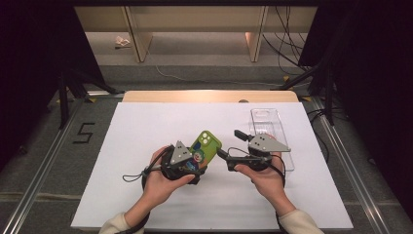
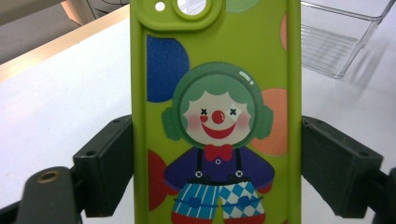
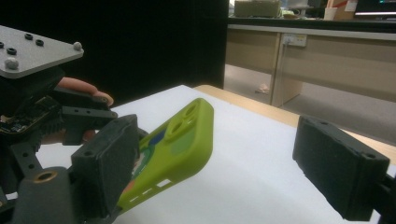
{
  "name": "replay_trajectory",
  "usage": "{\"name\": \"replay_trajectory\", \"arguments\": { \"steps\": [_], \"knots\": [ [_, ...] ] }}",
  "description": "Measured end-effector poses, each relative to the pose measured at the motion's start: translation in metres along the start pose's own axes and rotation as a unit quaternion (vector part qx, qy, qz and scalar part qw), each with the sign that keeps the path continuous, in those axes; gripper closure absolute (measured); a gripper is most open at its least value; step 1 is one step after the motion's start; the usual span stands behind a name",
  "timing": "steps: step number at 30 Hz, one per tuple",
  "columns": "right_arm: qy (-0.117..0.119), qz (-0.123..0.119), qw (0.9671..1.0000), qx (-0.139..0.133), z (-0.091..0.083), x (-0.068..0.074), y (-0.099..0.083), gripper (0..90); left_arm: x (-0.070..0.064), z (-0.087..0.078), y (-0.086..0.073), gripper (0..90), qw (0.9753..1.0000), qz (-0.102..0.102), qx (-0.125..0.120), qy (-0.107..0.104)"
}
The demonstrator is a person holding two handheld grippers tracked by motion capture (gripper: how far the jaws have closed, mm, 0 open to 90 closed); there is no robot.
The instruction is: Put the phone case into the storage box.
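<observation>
Left gripper (image 1: 194,163) jaws clamp a lime-green clown-print phone case (image 1: 205,147), its camera end toward 1 o'clock; right gripper (image 1: 229,156) jaws stand apart beside it, above the white counter (image 1: 146,131).

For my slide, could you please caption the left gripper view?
Left gripper clamps a green clown-print phone case by its sides above the white table.

A white table (image 1: 146,126) stands on grey floor (image 1: 44,146), with a wooden edge (image 1: 209,96) along its far side. Beyond it run wooden desks (image 1: 195,19). Black curtains (image 1: 29,58) hang on both sides. Cables (image 1: 287,44) trail near the right curtain. A "5" (image 1: 84,132) marks the floor left of the table.
</observation>
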State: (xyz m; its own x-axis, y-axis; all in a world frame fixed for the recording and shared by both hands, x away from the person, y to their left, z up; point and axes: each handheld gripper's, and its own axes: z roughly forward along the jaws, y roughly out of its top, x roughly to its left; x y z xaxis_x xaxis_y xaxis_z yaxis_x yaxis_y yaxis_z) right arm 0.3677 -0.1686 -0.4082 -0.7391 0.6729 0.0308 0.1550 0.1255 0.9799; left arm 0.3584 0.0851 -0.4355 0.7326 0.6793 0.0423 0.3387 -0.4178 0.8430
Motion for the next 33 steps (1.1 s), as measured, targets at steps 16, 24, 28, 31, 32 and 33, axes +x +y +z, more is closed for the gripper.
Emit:
{"name": "replay_trajectory", "arguments": {
  "steps": [16, 24, 28, 31, 32, 33],
  "knots": [
    [0.006, 0.007, 0.9999, 0.009, 0.011, 0.002, -0.001, 16.0, -0.009, 0.002, 0.001, 16.6, 0.9999, 0.009, -0.002, -0.008],
    [0.003, 0.011, 0.9997, 0.020, 0.018, 0.002, -0.001, 16.3, -0.015, 0.004, 0.001, 16.6, 0.9999, 0.013, -0.001, -0.011],
    [0.002, 0.016, 0.9997, 0.020, 0.020, 0.003, -0.001, 16.6, -0.016, 0.005, 0.001, 16.6, 0.9998, 0.014, 0.000, -0.012],
    [0.004, 0.016, 0.9996, 0.022, 0.022, 0.003, -0.001, 16.6, -0.018, 0.005, 0.001, 16.6, 0.9998, 0.016, -0.001, -0.012],
    [0.004, 0.016, 0.9996, 0.023, 0.022, 0.003, -0.001, 16.6, -0.019, 0.005, 0.001, 16.7, 0.9998, 0.017, -0.001, -0.013],
    [0.005, 0.017, 0.9995, 0.025, 0.023, 0.003, -0.001, 16.7, -0.019, 0.006, 0.001, 16.6, 0.9998, 0.018, -0.002, -0.013]
  ]
}}
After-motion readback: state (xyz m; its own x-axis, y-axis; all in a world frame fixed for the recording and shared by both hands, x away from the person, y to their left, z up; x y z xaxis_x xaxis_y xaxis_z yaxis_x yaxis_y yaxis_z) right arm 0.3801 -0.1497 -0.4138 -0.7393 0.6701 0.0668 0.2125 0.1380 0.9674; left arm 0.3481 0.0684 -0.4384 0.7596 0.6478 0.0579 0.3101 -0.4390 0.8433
